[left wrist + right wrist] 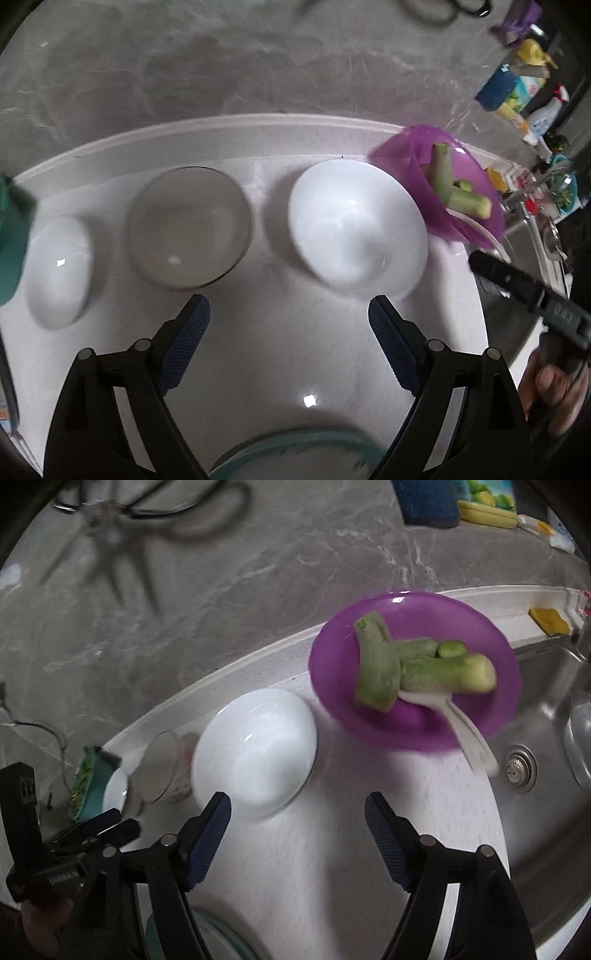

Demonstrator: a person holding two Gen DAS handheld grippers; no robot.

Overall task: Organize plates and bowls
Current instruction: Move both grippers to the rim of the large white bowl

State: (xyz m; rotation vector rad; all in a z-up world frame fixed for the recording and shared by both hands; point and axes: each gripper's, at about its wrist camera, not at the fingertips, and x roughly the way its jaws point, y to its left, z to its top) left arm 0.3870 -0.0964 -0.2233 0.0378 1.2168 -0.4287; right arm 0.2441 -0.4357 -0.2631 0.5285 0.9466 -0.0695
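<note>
On the white counter (280,332) stand a small white bowl (59,269), a clear glass bowl (190,225), a large white bowl (356,225) and a purple bowl (461,184) with green vegetable pieces (454,184) and a white spoon. My left gripper (290,321) is open and empty, hovering just in front of the glass and large white bowls. In the right wrist view, my right gripper (297,812) is open and empty, near the large white bowl (255,749) and in front of the purple bowl (413,672). The spoon (461,731) sticks out of it.
A teal-rimmed plate (295,458) lies under the left gripper. A teal bowl of greens (88,782) sits at the far left. The steel sink (546,775) with its drain is at the right. Bottles and packets (517,85) line the grey marble wall.
</note>
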